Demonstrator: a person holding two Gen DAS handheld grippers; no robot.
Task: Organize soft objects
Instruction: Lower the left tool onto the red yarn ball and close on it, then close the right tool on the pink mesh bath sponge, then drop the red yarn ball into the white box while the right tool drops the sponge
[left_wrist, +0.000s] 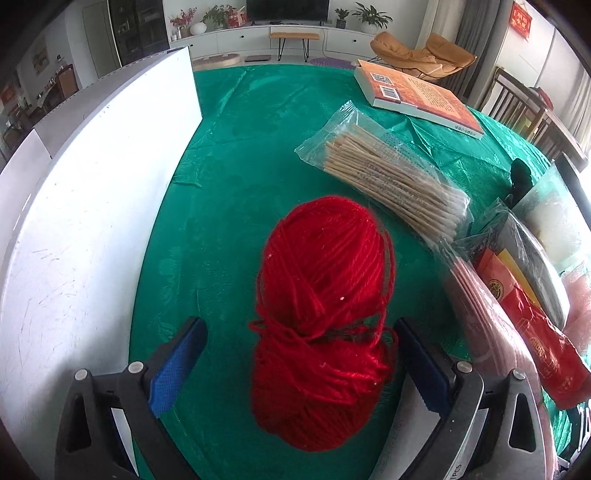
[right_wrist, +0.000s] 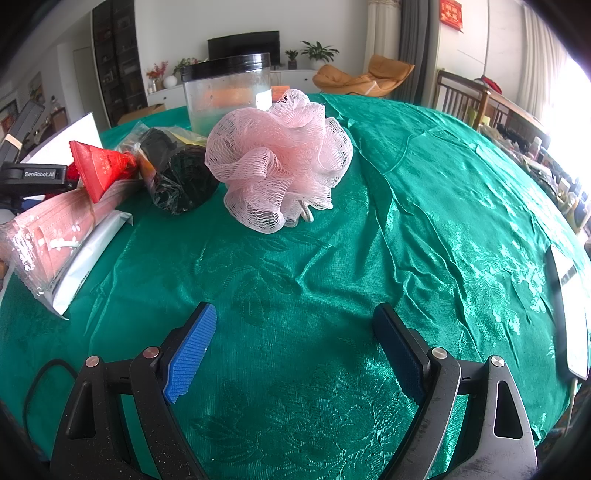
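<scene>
A skein of red yarn (left_wrist: 325, 314) lies on the green tablecloth (left_wrist: 229, 184) in the left wrist view. My left gripper (left_wrist: 299, 325) is open and straddles the yarn's near end. Its right blue pad (left_wrist: 417, 362) is close to the yarn; the left pad (left_wrist: 177, 369) stands well apart from it. In the right wrist view a pink mesh bath pouf (right_wrist: 280, 162) rests on the cloth, well ahead of my right gripper (right_wrist: 295, 312). That gripper is open and holds nothing.
A white board (left_wrist: 92, 221) stands along the left. A cotton swab pack (left_wrist: 388, 173) and an orange book (left_wrist: 417, 92) lie beyond the yarn. Left of the pouf are a mask pack (right_wrist: 55, 236), a red packet (right_wrist: 99, 166), a bagged black item (right_wrist: 177, 173) and a black-lidded jar (right_wrist: 229, 92).
</scene>
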